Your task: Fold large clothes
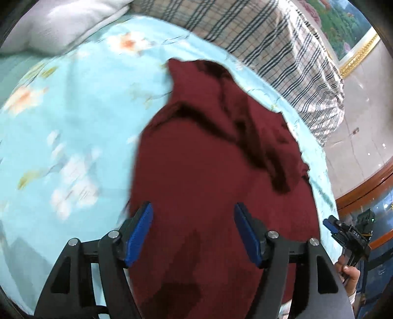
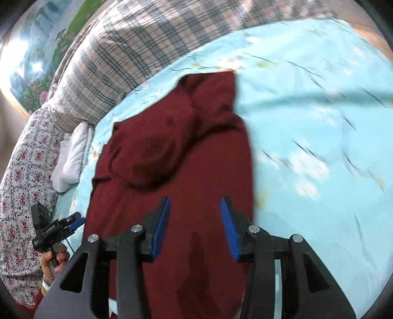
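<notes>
A dark red garment (image 1: 211, 171) lies partly folded on a light blue floral bedspread (image 1: 73, 117). It also shows in the right wrist view (image 2: 176, 157), with a rounded hood-like part on top. My left gripper (image 1: 192, 213) is open and empty, hovering over the garment's near part. My right gripper (image 2: 195, 208) is open and empty too, above the garment's near part. The right gripper shows at the left wrist view's right edge (image 1: 343, 233). The left gripper shows at the right wrist view's left edge (image 2: 59, 228).
A plaid quilt (image 1: 270, 44) is heaped along the far side of the bed (image 2: 122, 56). A white pillow (image 1: 61, 22) lies at the far left. A white folded towel (image 2: 73, 154) lies by a floral cloth (image 2: 24, 184). A tiled floor (image 1: 363, 127) lies beyond the bed.
</notes>
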Available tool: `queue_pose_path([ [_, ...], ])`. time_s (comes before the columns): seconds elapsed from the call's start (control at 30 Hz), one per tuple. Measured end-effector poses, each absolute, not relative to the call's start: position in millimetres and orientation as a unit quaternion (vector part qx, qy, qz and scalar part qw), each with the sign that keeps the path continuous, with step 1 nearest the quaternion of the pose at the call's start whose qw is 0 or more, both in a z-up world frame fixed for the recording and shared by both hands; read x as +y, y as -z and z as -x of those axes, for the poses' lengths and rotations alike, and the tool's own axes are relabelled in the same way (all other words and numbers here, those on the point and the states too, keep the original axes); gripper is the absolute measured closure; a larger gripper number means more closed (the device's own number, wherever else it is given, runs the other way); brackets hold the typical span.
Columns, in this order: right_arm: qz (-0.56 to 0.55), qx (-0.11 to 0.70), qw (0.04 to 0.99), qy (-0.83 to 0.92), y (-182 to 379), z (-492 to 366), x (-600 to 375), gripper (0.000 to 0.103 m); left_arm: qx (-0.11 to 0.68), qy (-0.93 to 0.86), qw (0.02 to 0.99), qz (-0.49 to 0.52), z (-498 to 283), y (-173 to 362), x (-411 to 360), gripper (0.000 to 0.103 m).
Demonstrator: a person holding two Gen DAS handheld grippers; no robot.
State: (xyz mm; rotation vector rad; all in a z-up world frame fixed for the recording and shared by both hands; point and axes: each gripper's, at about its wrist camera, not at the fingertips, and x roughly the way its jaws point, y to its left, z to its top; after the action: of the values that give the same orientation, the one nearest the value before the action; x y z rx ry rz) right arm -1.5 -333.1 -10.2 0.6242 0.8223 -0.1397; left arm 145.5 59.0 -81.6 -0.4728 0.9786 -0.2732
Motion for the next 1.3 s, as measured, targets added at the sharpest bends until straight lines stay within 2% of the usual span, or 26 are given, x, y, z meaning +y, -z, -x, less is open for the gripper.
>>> queue_pose_path([
  [0.27, -0.340, 0.418, 0.841, 0.051, 37.3, 51.0, -332.1, 0.059, 0.481, 0.167, 0.826, 0.242, -95.3, 101.9, 78.5, 0.028],
  [0.43, -0.377, 0.410, 0.830, -0.034, 51.8, 66.5, -309.2, 0.059, 0.485, 0.236, 0.803, 0.255, -66.0, 107.5, 71.4, 0.028],
  [0.57, -0.367, 0.415, 0.830, -0.071, 55.0, 75.0, -291.7, 0.059, 0.480, 0.265, 0.799, 0.247, -43.9, 109.3, 62.1, 0.031],
  [0.7, -0.377, 0.402, 0.831, -0.081, 59.1, 73.8, -289.4, 0.059, 0.479, 0.273, 0.800, 0.237, -33.0, 112.9, 58.9, 0.044],
  [0.73, -0.380, 0.400, 0.830, -0.080, 60.5, 71.5, -290.6, 0.062, 0.478, 0.273, 0.800, 0.239, -33.2, 114.1, 58.3, 0.047],
  [0.77, -0.382, 0.396, 0.831, -0.078, 62.4, 68.1, -291.6, 0.063, 0.479, 0.274, 0.798, 0.242, -34.9, 114.7, 58.7, 0.054],
  [0.83, -0.379, 0.395, 0.834, -0.072, 65.0, 64.4, -290.4, 0.075, 0.486, 0.275, 0.792, 0.248, -37.8, 118.6, 57.5, 0.077],
  [0.87, -0.375, 0.399, 0.834, -0.066, 66.8, 63.9, -287.9, 0.081, 0.493, 0.272, 0.790, 0.244, -40.1, 121.8, 54.4, 0.097],
  [0.9, -0.370, 0.407, 0.833, -0.062, 68.5, 62.3, -287.1, 0.096, 0.497, 0.268, 0.790, 0.239, -42.1, 123.7, 50.9, 0.096],
  [0.93, -0.368, 0.409, 0.833, -0.061, 68.6, 62.3, -286.8, 0.098, 0.490, 0.266, 0.798, 0.230, -39.2, 121.6, 49.0, 0.096],
  [1.03, -0.364, 0.393, 0.841, -0.073, 58.2, 68.0, -287.0, 0.098, 0.468, 0.260, 0.817, 0.214, -31.5, 109.5, 46.1, 0.097],
  [1.3, -0.370, 0.335, 0.861, -0.099, 19.1, 61.0, -297.0, 0.098, 0.390, 0.263, 0.846, 0.252, -40.0, 58.4, 57.6, 0.098],
])
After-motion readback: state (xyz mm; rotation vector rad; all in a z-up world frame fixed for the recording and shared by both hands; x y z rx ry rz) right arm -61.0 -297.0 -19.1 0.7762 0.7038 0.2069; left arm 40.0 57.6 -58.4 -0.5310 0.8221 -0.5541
